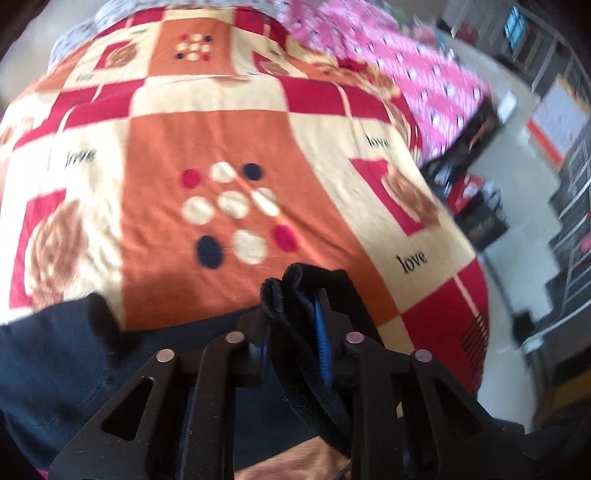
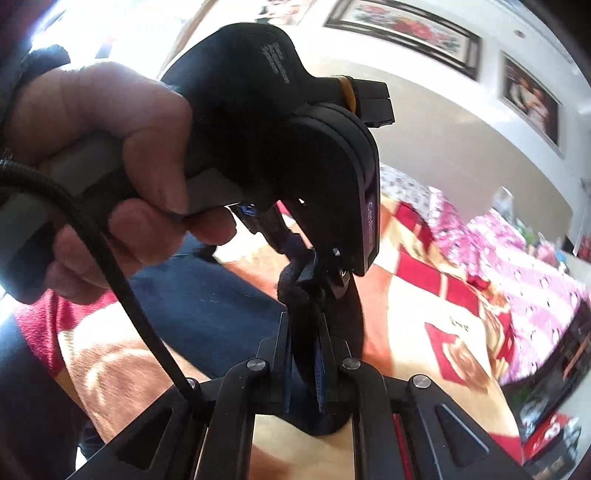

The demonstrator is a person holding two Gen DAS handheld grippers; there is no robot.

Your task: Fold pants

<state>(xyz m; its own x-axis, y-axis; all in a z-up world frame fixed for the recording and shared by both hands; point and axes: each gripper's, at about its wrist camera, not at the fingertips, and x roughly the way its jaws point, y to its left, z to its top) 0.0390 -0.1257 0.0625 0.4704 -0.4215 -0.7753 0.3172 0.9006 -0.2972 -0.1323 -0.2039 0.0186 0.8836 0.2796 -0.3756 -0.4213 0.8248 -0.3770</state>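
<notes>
Ahead of my left tool (image 1: 295,314): open patterned blanket (image 1: 229,133), free.
Ahead of my right tool (image 2: 306,332): my left hand (image 2: 107,155) blocks.

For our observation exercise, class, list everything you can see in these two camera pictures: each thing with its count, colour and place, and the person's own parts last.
pants: one, dark navy, lying on the blanket, a bunched edge lifted
blanket: one, orange, cream and red squares with dots and "love" print, covering the bed
quilt: one, pink patterned, on the bed's far side
framed pictures: two, dark frames, on the white wall
left gripper: one, black with blue pads, shut on the pants edge
right gripper: one, black, shut on the pants fabric beside the left gripper
left hand: one, bare, holding the left gripper's handle
</notes>
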